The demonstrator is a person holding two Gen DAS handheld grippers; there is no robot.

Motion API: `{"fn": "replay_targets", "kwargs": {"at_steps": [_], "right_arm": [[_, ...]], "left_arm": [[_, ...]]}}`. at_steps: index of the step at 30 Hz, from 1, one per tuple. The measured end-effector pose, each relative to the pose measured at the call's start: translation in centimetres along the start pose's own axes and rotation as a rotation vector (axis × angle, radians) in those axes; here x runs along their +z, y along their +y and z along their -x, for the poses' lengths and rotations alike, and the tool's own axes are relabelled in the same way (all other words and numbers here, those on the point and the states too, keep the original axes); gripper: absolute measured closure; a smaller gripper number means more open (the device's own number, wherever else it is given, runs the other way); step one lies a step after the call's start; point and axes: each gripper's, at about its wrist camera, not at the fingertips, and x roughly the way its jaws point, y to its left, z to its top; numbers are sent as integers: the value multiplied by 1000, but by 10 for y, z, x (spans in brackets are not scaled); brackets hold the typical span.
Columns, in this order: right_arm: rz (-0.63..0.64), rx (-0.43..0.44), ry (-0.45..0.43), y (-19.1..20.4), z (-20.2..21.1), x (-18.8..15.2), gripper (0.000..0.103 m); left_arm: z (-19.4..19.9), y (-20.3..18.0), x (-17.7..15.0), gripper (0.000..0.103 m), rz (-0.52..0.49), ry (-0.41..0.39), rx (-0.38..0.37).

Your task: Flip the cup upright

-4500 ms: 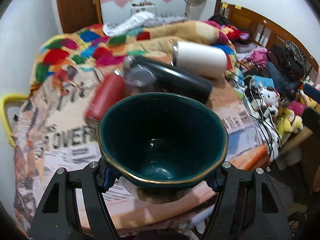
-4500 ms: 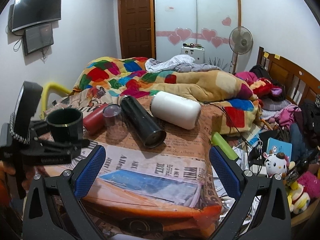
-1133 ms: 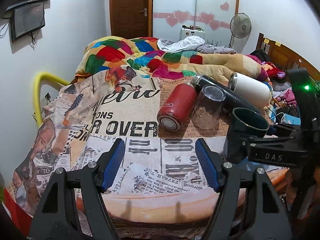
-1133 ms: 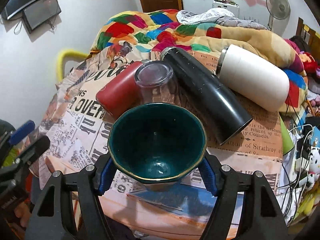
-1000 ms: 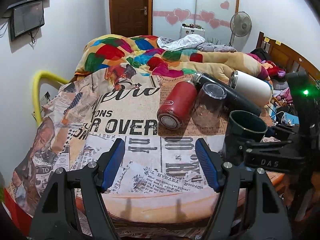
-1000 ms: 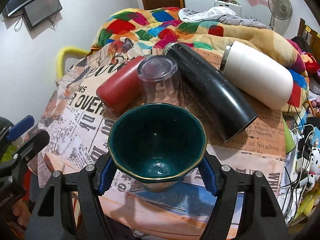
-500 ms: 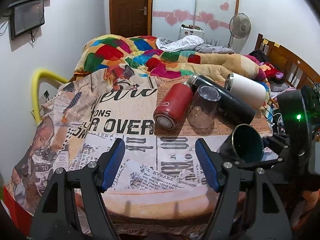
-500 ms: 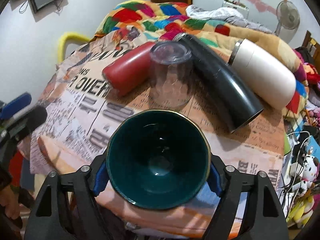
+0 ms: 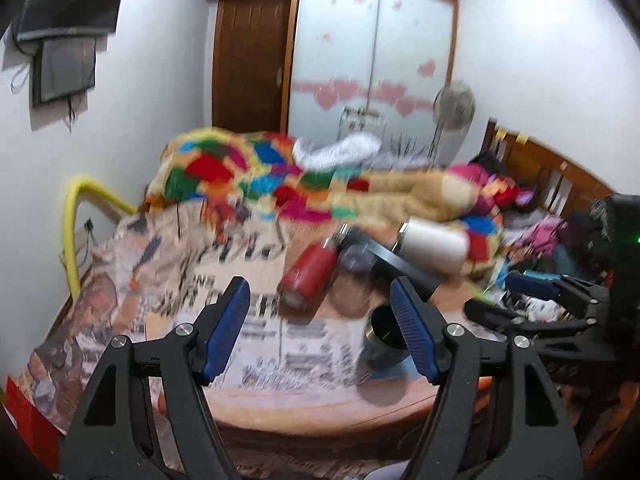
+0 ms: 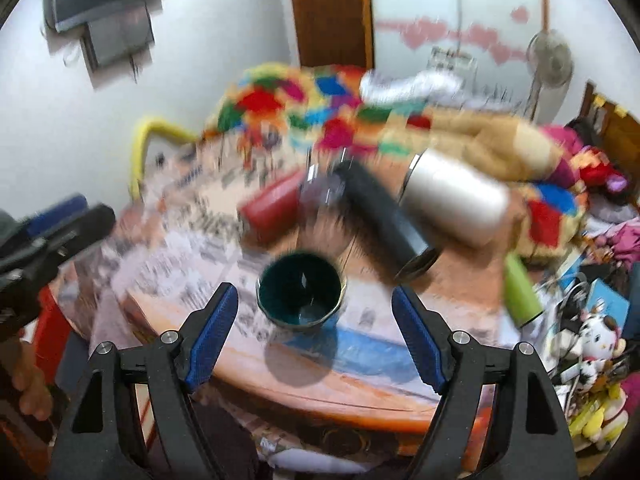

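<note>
The dark teal cup (image 10: pixel 301 293) with a gold rim stands upright, mouth up, on the newspaper-print cover near the front edge of the table. It also shows in the left wrist view (image 9: pixel 380 338), partly behind the right finger. My right gripper (image 10: pixel 314 334) is open and empty, pulled back from the cup. My left gripper (image 9: pixel 320 328) is open and empty, to the left of the cup. Both views are motion blurred.
A red bottle (image 10: pixel 272 204), a clear glass (image 10: pixel 318 196), a black flask (image 10: pixel 386 220) and a white tumbler (image 10: pixel 456 200) lie behind the cup. A green object (image 10: pixel 520 296) and cluttered toys (image 10: pixel 596 336) sit at the right. A colourful blanket (image 9: pixel 280 176) lies at the back.
The right gripper opened, let go of the cup on the table and drew back. The left gripper stayed open and tilted upward.
</note>
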Motion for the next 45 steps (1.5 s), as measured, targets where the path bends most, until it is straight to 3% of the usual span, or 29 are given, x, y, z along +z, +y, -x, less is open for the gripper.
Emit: {"fn": "replay_targets", "kwargs": {"at_steps": [6,9,13,15,20,45], "right_arm": [[-12,-25,-299,2,108,16,26],[0,-37,-448,12,158,14,20],[15,-45,-559,29,188,4,16],[18,-48,-586,35,196,-1,13],[13,-81,-611,39,196,-9,0],[21,-80,-561,41,196,-25,0]], "left_arm": [[74,-25,26,30,-31,-192,-36],[110,-38,31,21,-54,-286,-40],[148,-50,27,4,-62,-390,-21],[159,-53,25,0,-61,-413,-9],[174,-55,15,0,-48,-430,25],[175,-51,9,0,-50,-422,72]]}}
